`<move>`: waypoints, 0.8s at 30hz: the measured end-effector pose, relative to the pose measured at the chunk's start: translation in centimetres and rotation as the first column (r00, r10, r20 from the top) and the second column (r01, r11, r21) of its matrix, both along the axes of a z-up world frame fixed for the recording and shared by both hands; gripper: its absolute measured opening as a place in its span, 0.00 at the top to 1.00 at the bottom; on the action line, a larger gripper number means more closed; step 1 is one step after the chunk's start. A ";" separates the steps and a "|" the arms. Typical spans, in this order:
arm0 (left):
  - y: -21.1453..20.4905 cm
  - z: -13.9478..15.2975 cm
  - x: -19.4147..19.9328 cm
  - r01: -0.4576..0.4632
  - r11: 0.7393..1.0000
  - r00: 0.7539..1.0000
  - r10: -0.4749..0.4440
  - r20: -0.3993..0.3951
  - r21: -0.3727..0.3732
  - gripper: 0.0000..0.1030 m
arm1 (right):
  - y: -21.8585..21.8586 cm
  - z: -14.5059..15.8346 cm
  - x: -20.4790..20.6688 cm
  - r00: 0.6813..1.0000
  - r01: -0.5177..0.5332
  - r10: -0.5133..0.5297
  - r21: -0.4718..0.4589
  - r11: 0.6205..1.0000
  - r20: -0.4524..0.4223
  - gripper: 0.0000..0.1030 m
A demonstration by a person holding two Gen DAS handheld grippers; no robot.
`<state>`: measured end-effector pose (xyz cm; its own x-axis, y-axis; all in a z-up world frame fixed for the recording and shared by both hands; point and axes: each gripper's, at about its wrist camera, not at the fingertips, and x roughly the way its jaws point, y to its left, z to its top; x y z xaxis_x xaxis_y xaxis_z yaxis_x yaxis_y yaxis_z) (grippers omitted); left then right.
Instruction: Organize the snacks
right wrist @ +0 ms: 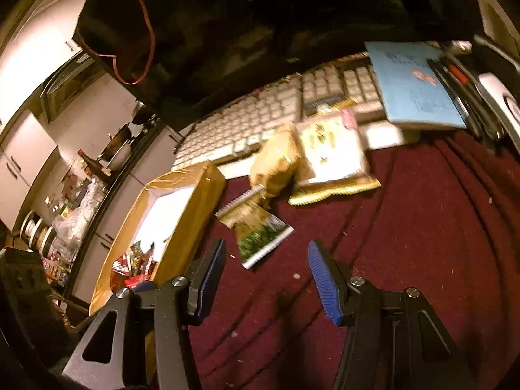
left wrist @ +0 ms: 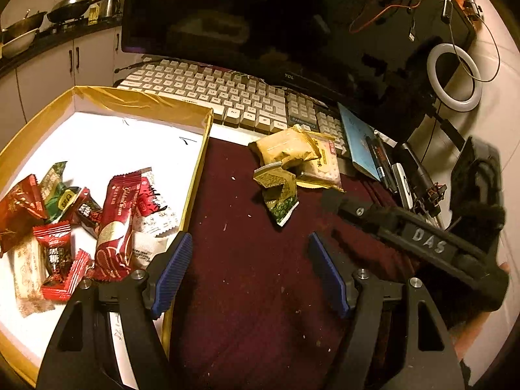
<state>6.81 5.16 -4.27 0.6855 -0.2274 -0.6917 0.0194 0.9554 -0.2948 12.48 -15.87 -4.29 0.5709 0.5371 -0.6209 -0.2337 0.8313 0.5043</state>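
Snacks are seen in two groups. Several wrapped ones, mostly red packets with a green one among them, are piled in the near corner of a shallow gold-rimmed box with a white floor. Three more are left outside it on the dark red cloth: a green-and-yellow packet nearest the grippers, a tan packet behind it and touching it, and a flat pale packet partly under the tan one, its far edge lying against a white keyboard.

The left gripper is held with its blue-padded jaws spread wide over bare cloth, just beside the box wall, nothing between them. The right gripper is likewise spread, empty, with the green-and-yellow packet lying just beyond its fingertips; that view is blurred.

A blue booklet and pens are lying to the right of the keyboard, a dark monitor is standing behind it, and a white ring light is seen further right. Pans are visible on a counter at far left.
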 end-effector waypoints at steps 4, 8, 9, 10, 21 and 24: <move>0.6 0.0 0.0 0.014 1.000 1.000 -0.013 0.016 -0.027 0.29 | 1.1 1.1 0.2 0.999 -0.039 0.039 -0.032 0.999 0.014 0.46; 2.3 0.1 -0.4 0.008 0.995 1.000 -0.006 0.019 -0.098 0.29 | 2.6 1.4 0.6 0.998 -0.064 0.065 -0.063 0.996 0.011 0.46; 2.7 0.1 -0.5 0.006 0.993 1.000 -0.003 0.019 -0.119 0.29 | 3.0 1.4 0.7 0.998 -0.069 0.070 -0.074 0.995 0.009 0.46; 3.6 0.1 -0.8 0.004 0.986 1.000 0.000 0.023 -0.166 0.29 | 3.3 1.4 0.9 0.997 -0.070 0.071 -0.088 0.994 0.005 0.46; 4.7 0.5 -1.0 0.009 0.965 1.000 -0.006 0.010 -0.261 0.29 | 4.9 -0.2 4.9 0.990 -0.109 0.092 -0.166 0.980 -0.111 0.47; 4.7 0.9 -1.0 0.002 0.969 1.000 0.002 0.015 -0.248 0.29 | 6.2 -1.1 5.5 0.989 -0.123 0.099 -0.252 0.960 -0.108 0.48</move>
